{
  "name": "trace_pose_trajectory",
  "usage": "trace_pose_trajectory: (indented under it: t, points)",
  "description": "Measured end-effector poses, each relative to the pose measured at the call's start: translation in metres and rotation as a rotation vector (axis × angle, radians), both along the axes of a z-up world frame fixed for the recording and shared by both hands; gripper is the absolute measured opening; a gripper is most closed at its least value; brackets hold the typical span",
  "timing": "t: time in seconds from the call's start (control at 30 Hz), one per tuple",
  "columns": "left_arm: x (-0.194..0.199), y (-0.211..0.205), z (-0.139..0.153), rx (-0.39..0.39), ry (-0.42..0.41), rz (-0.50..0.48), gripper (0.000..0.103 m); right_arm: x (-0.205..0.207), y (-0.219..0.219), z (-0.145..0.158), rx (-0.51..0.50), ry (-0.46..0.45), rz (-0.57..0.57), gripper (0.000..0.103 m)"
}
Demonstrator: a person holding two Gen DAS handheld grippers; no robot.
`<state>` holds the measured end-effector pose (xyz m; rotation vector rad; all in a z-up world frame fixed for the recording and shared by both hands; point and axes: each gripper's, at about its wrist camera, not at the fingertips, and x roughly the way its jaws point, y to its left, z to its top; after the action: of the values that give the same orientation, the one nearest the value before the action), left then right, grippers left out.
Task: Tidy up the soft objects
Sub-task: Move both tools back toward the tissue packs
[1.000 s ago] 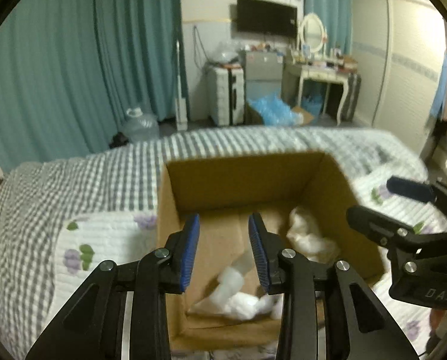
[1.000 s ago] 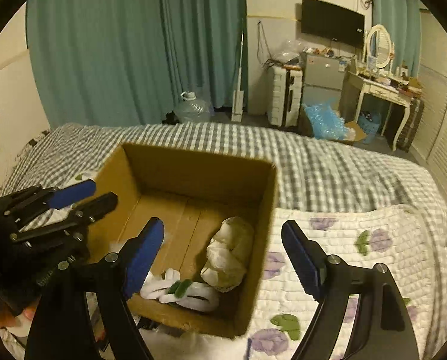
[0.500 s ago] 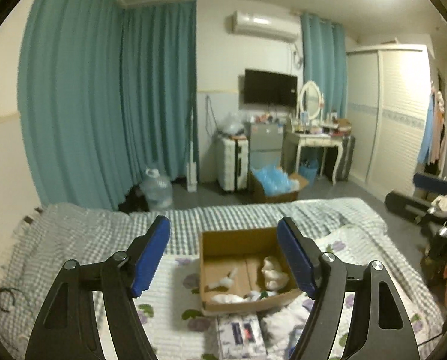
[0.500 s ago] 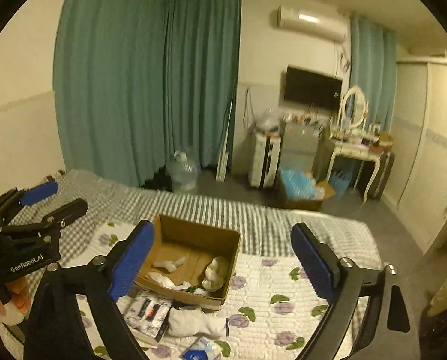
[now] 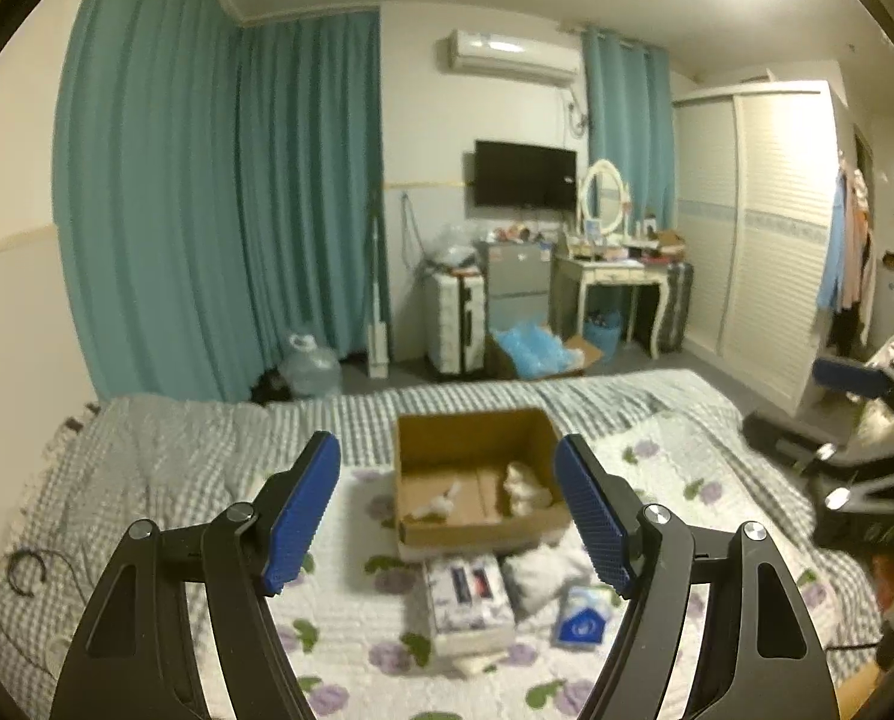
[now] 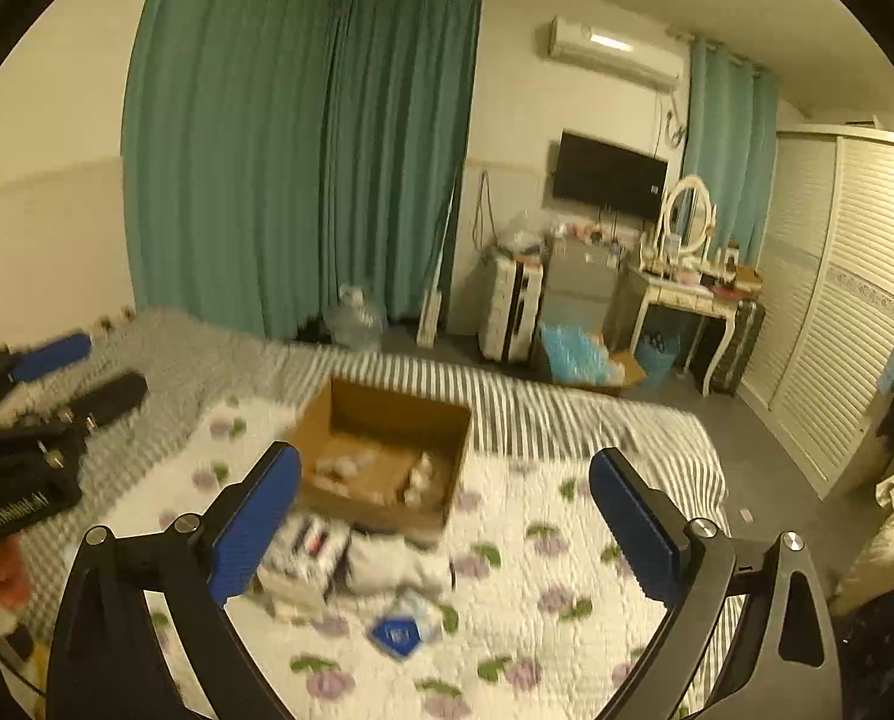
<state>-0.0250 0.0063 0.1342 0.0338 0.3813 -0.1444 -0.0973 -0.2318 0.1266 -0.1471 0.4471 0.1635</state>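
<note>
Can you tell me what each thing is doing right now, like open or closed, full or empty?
left hand-held gripper: open, holding nothing.
right hand-held gripper: open, holding nothing.
cardboard box: open on top, a few white soft things inside.
white soft bundle: out of the box, lying on the quilt.
tissue pack: lying flat by the box.
curtains: drawn shut.
TV: off, screen dark.
</note>
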Motion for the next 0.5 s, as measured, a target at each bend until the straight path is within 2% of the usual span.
trace_pose_trajectory:
  t: [0.23,0.33,0.4,0.5]
  points:
    - [0.005,0.002,-0.046,-0.017,0.039,0.039,0.075,0.016,-0.005,-0.065,0.025,0.111,-0.011,0.097]
    - [0.012,0.004,-0.064,-0.034,0.069,0.008,0.075,0.030,-0.007,-0.089,0.041,0.141,-0.051,0.097]
    - [0.017,0.001,-0.076,-0.038,0.085,0.005,0.075,0.047,-0.006,-0.106,0.054,0.187,-0.052,0.097]
    - [0.031,-0.003,-0.100,-0.016,0.126,0.063,0.075,0.075,-0.004,-0.152,0.076,0.293,-0.064,0.097]
